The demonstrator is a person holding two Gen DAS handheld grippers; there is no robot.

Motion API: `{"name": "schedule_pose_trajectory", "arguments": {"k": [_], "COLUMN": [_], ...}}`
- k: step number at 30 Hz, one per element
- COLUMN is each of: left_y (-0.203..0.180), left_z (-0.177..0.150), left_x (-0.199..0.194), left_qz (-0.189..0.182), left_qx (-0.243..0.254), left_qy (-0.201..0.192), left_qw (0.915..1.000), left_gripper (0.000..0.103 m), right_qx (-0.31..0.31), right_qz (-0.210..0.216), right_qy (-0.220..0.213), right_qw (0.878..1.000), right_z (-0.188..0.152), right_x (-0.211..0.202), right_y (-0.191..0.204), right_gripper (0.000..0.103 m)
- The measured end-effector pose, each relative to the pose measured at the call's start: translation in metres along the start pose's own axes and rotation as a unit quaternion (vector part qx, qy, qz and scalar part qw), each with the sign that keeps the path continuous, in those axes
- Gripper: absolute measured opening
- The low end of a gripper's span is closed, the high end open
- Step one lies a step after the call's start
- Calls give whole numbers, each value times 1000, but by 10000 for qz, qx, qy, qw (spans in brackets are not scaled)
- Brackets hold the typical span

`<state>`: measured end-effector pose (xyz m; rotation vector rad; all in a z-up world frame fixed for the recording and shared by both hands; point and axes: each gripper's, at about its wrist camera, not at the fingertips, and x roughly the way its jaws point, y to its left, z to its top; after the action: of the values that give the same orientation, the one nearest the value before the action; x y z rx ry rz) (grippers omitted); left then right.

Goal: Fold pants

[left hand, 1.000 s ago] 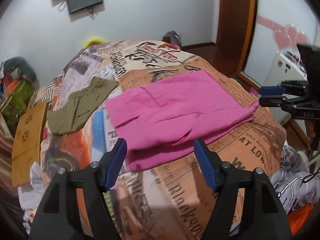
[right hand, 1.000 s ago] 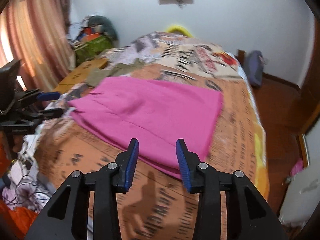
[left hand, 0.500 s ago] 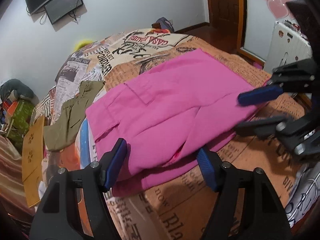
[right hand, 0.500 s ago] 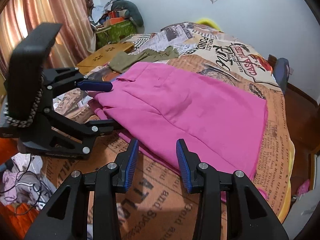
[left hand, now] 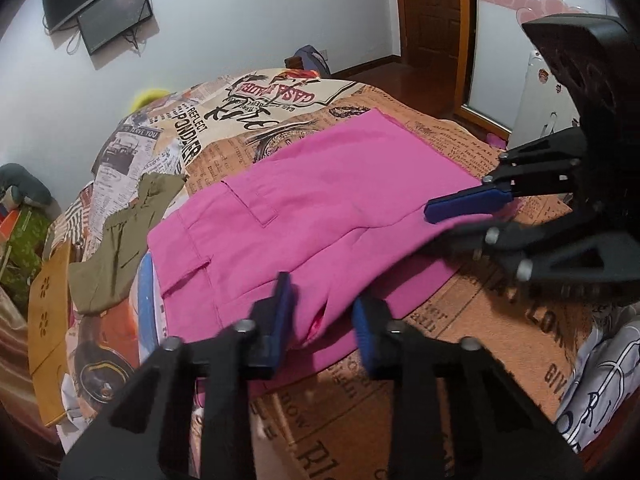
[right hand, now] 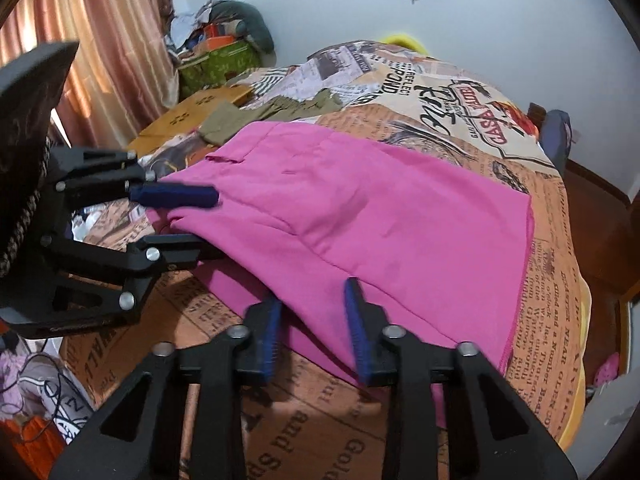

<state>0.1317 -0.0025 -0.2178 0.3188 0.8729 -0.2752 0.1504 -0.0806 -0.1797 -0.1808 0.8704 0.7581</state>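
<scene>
In the left wrist view, the folded pink cotton pants are seen on the newspaper-print bedcover; the near edge is straddled by the spread left tool. In the right wrist view, the right tool is likewise spread over the near hem.

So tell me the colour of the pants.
The pants are bright pink, clearest in the right wrist view.

Both tools share one build. The left gripper has a matte black plastic frame with triangular cut-outs in its two arms, silver round screw heads at the joints, and ribbed dark blue fingers. The right gripper looks alike: black frame, silver screws, blue ribbed fingers. Behind each frame sits a black boxy housing.
</scene>
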Motion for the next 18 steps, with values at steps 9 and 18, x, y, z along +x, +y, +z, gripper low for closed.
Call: {"name": "schedule_pose_trajectory", "arguments": {"k": [9, 18], "left_y": [0, 2], "left_z": [-8, -19], "left_x": [-7, -4], "left_qz": [-95, -182], "left_qx": [-169, -123], "left_qy": [-41, 144], "left_qw": [9998, 9997], "left_gripper": [15, 16], "right_qx": [-1, 238], "right_qz": [69, 158], "right_qy": [-117, 152], "right_qw": [9999, 9995], "right_z": [-5, -15], "right_x": [-6, -8], "right_y": [0, -15], "right_gripper": [8, 16]}}
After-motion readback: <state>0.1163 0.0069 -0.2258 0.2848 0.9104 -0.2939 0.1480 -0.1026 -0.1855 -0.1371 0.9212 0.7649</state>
